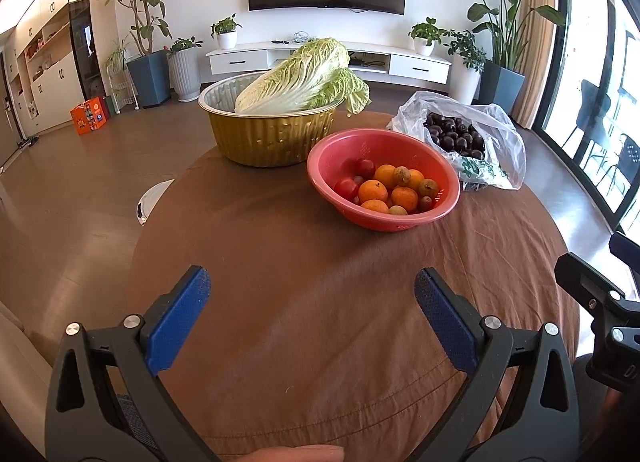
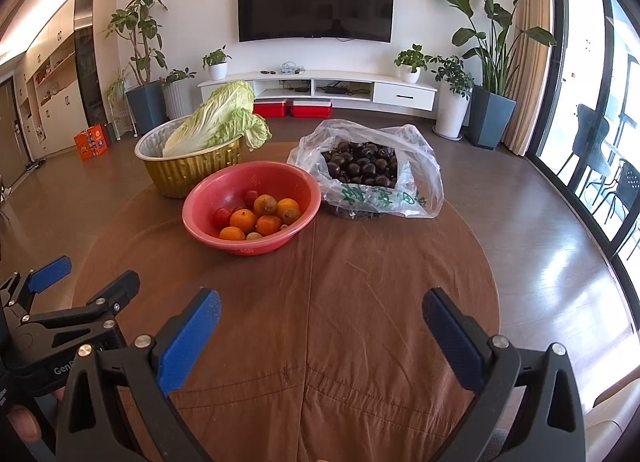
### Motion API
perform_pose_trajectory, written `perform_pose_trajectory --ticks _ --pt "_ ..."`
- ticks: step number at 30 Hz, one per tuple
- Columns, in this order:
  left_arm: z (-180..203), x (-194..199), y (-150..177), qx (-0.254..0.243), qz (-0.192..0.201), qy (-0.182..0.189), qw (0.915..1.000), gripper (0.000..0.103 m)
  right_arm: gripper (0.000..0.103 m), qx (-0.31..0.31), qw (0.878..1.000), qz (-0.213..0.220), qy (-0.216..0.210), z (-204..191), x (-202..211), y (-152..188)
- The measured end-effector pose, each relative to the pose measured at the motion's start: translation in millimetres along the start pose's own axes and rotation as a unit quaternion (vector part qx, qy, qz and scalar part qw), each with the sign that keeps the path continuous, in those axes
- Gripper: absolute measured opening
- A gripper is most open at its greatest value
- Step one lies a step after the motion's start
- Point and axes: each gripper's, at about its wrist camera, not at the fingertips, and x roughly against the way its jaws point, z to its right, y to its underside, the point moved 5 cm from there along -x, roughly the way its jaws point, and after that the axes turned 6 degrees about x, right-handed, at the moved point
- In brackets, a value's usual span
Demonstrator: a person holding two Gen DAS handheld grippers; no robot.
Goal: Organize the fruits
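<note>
A red colander bowl point(image 1: 348, 154) point(image 2: 212, 198) on the round brown-clothed table point(image 1: 320, 302) point(image 2: 360, 282) holds several oranges point(image 1: 373, 191) point(image 2: 243, 219), small red tomatoes point(image 1: 346, 187) and brownish fruits. Beside it on the right lies an open clear plastic bag point(image 1: 496, 142) point(image 2: 416, 166) of dark round fruits point(image 1: 456, 134) point(image 2: 360, 164). My left gripper point(image 1: 312, 286) point(image 2: 86, 270) stands open near the table's front edge, with nothing between its blue pads. My right gripper point(image 2: 320, 304) is open and empty too, well short of the bowl; its black body shows at the left wrist view's right edge.
A gold foil basin point(image 1: 272, 138) point(image 2: 192, 170) with a napa cabbage point(image 1: 304, 78) point(image 2: 216, 118) sits behind the red bowl. Beyond the table are wooden floor, potted plants, a white TV cabinet point(image 2: 320, 86) and glass doors at the right. A white round object point(image 1: 150, 200) lies on the floor left.
</note>
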Motion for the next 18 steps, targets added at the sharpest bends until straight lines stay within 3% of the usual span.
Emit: perform_pose_trajectory --ticks 18 --pt "-0.8 -2.1 5.1 -0.004 -0.001 -0.003 1.0 0.103 0.103 0.0 1.0 -0.001 0.0 0.5 1.5 -0.4"
